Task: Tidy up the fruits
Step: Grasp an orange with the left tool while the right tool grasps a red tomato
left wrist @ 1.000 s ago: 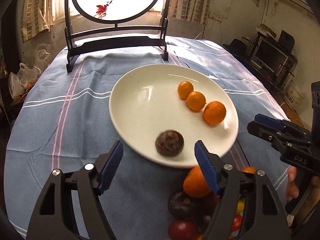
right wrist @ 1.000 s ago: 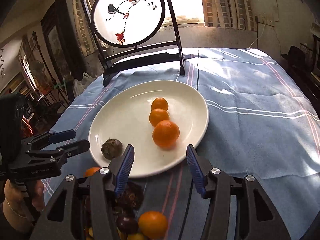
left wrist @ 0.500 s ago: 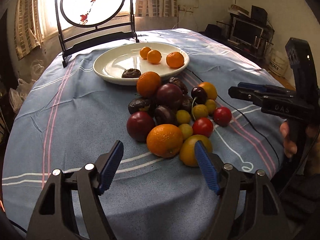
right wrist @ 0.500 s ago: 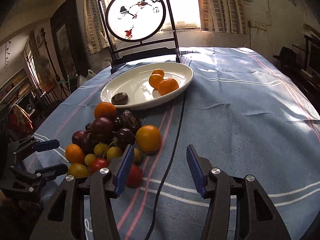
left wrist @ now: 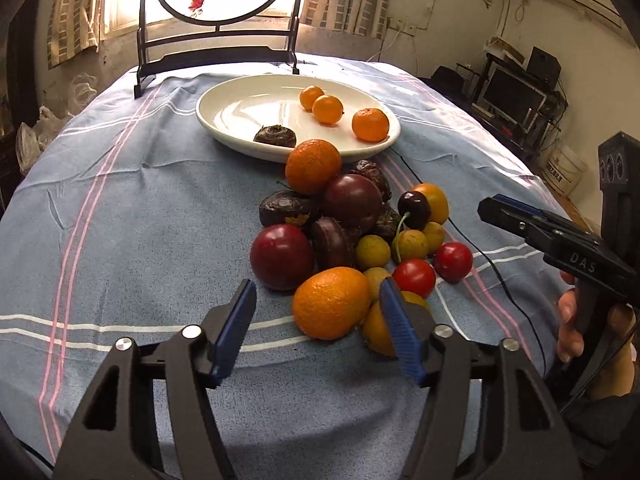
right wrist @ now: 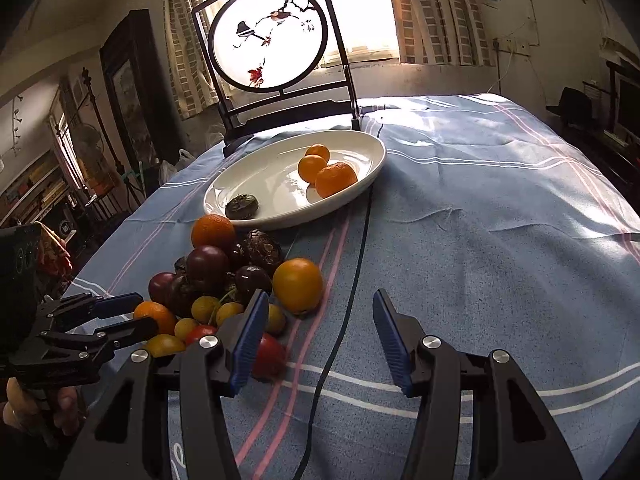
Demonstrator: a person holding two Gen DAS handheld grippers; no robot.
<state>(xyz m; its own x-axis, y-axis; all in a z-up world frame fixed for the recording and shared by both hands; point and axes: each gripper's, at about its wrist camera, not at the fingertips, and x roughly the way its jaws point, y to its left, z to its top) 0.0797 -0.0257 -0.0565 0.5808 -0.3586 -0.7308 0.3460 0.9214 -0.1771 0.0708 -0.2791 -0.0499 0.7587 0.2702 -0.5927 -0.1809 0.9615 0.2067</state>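
Observation:
A white plate (left wrist: 224,114) holds three small oranges (left wrist: 370,124) and one dark wrinkled fruit (left wrist: 275,135); it also shows in the right wrist view (right wrist: 372,160). In front of it lies a pile of mixed fruit (left wrist: 352,200) on the blue cloth. My left gripper (left wrist: 318,328) is open, its jaws either side of a large orange (left wrist: 330,302) at the pile's near edge, not touching it. My right gripper (right wrist: 316,338) is open and empty over bare cloth, right of the pile (right wrist: 208,264).
A round painted screen on a black stand (right wrist: 270,36) stands behind the plate. A black cable (right wrist: 360,248) runs across the cloth from the plate toward me. The right gripper also shows in the left wrist view (left wrist: 560,236). Furniture surrounds the table.
Both grippers pulled back from the plate to the near side of the fruit pile. The left gripper has since come closer to the near large orange. Both stay open.

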